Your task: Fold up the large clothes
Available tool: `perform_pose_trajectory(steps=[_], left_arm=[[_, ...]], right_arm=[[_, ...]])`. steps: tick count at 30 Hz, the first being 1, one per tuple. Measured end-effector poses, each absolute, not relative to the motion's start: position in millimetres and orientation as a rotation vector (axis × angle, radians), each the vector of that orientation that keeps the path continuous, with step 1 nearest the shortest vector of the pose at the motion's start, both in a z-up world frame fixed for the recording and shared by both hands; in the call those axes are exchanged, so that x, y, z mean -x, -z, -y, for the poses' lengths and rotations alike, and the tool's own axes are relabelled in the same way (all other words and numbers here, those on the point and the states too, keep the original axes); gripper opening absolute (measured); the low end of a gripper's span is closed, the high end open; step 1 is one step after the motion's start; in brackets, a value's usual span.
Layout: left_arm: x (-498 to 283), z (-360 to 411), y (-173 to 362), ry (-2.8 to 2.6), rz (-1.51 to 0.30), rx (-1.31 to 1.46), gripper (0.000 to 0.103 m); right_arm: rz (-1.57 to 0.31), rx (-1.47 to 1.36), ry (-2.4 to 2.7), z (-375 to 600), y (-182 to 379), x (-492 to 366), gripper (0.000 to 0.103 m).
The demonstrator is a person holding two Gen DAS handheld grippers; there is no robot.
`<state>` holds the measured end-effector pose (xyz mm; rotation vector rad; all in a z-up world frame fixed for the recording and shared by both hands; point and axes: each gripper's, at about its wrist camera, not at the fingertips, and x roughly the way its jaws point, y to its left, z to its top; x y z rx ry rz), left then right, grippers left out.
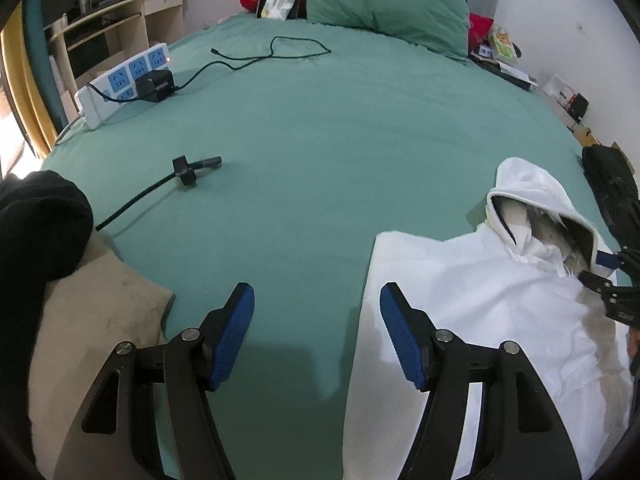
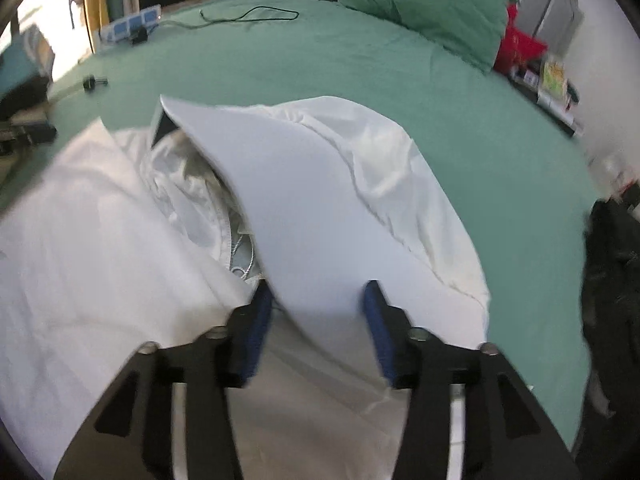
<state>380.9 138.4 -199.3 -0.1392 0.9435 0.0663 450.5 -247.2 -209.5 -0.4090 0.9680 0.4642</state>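
A white hooded jacket [image 1: 500,300] lies on the green bed sheet [image 1: 312,152] at the right of the left wrist view, folded along a straight left edge, hood [image 1: 532,200] toward the pillows. My left gripper [image 1: 316,300] is open and empty, hovering over the sheet with its right finger above the jacket's left edge. In the right wrist view the jacket [image 2: 100,260] fills the frame and the hood [image 2: 320,184] stands up in front. My right gripper [image 2: 316,300] is open, its fingers on either side of the hood's lower part. It also shows in the left wrist view [image 1: 612,280] at the hood.
A power strip [image 1: 124,84] with a black charger and cable lies at the bed's left edge. A black plug with cord [image 1: 188,170] lies on the sheet. A green pillow [image 1: 392,0] is at the head. Beige and black clothes [image 1: 60,280] lie left. A black bag [image 1: 612,188] sits right.
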Motion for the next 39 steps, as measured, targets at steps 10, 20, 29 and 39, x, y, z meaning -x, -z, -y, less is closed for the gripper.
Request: perform_pose_trajectory(steps=[10, 20, 29, 39], left_arm=[[-377.0, -159.1, 190.8, -0.138, -0.873, 0.21, 0.069], [-379.7, -155.0, 195.1, -0.113, -0.893, 0.175, 0.069], [-380.0, -153.8, 197.7, -0.098, -0.904, 0.159, 0.069], [-381.1, -152.6, 205.9, -0.084, -0.938, 0.186, 0.069]], right_arm=[[-0.791, 0.121, -0.518, 285.8, 121.8, -478.8, 0.08], [-1.042, 0.158, -0.692, 229.1, 182.5, -577.5, 0.093], [-1.276, 0.462, -0.989, 187.6, 245.0, -564.7, 0.103], [-1.34, 0.735, -0.985, 143.6, 256.5, -554.7, 0.096]])
